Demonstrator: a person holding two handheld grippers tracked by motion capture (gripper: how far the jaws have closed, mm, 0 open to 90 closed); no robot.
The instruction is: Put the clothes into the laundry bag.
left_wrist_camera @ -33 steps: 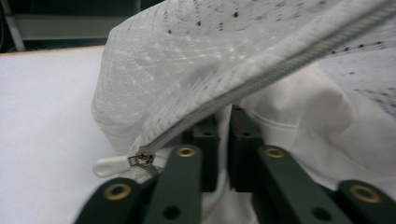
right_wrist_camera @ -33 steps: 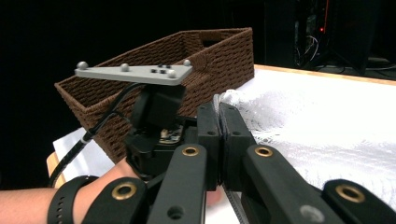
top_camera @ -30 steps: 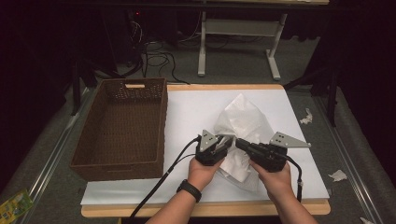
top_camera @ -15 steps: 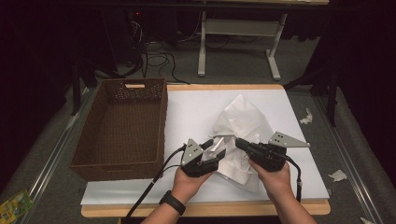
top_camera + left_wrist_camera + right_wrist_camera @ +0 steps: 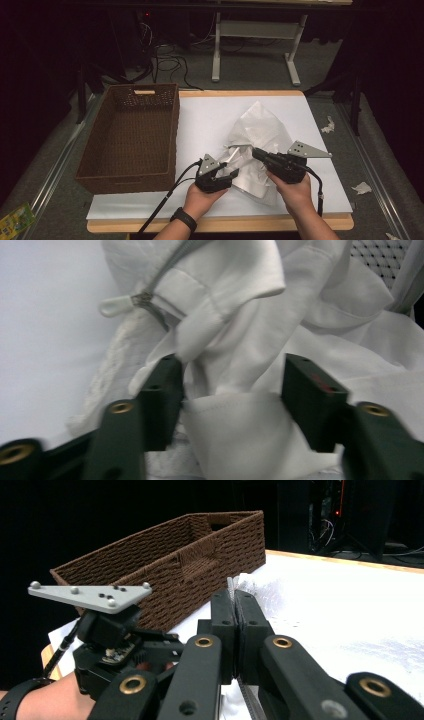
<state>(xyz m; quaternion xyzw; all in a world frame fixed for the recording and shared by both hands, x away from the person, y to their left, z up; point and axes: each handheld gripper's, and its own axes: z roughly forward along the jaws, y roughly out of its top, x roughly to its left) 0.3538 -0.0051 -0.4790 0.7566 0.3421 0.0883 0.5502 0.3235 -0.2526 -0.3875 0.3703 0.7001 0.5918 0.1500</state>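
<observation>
White garment lying crumpled on the white surface, right of the brown wicker basket, with its grey zipper visible in the left gripper view. Left tool at the garment's near left edge, jaws part-way apart and just been closing, a fold of cloth between them, the left pad against it and the right pad apart from it. Right tool clamped tight on a thin edge of the garment, jaws pressed together.
</observation>
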